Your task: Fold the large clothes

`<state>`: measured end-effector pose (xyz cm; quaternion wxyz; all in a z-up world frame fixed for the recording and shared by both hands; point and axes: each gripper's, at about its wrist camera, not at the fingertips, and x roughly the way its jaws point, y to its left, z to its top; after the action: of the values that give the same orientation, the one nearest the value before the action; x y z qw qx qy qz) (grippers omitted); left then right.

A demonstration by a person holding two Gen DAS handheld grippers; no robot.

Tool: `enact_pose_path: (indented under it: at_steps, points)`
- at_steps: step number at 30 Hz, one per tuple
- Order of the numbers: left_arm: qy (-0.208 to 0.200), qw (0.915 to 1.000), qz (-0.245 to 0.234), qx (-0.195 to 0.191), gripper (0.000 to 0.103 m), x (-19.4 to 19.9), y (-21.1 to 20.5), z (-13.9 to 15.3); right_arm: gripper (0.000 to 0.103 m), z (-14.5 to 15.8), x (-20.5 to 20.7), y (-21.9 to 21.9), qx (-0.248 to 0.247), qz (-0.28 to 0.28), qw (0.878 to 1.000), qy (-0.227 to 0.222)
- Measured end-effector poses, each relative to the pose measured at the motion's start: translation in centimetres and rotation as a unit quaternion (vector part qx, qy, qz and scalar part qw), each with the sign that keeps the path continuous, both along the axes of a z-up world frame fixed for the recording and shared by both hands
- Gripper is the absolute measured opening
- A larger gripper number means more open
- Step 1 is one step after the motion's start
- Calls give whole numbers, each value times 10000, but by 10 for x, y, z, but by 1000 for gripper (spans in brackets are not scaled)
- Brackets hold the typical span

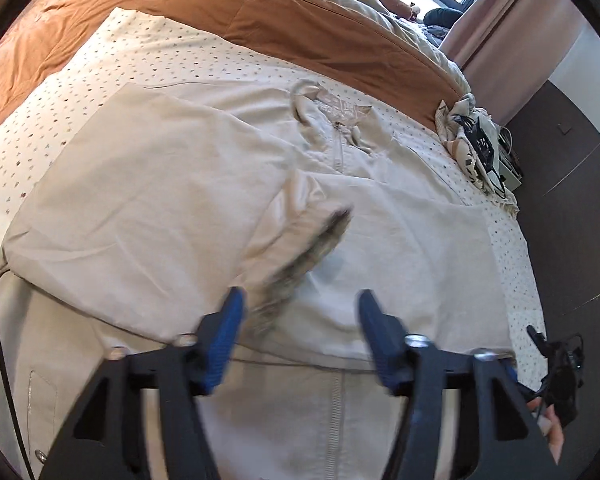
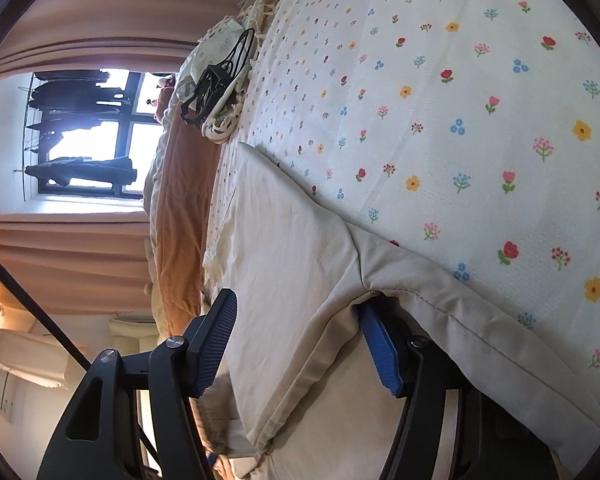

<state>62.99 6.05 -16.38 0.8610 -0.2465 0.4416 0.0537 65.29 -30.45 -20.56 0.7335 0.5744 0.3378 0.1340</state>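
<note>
One cream jacket (image 1: 172,184) on the bed, with one fur-trimmed cuff (image 1: 320,240) and one front zipper (image 1: 337,148) showing. One flowered sheet (image 2: 460,80), one orange blanket (image 1: 180,4), one crumpled patterned cloth (image 1: 466,136) at the bed edge. Two grippers seen: left gripper (image 1: 298,308), right gripper (image 2: 296,312), two blue pads each.

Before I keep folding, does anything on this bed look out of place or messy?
Mostly tidy. One oddity: black cables and gear lie tangled on a crumpled patterned cloth at the bed's far edge, beyond the cream jacket. The jacket's fur-trimmed cuff looks smeared, probably motion blur rather than damage.
</note>
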Motion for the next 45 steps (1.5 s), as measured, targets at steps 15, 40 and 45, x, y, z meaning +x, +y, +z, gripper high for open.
enact_pose_path:
  at_steps: [15,40,45]
  points:
    - [164,9988,135,437,96,-11,40,-26,42,-14,0,3,282,52,9993,243]
    - [153,9989,-161,409,60,-2,47,-5,60,16,-8,-1,-627,-51,9979,181]
    - [-174,9988,-185,424,87,-35,50,26,68,38,-27,13,-1254,24,9921,11]
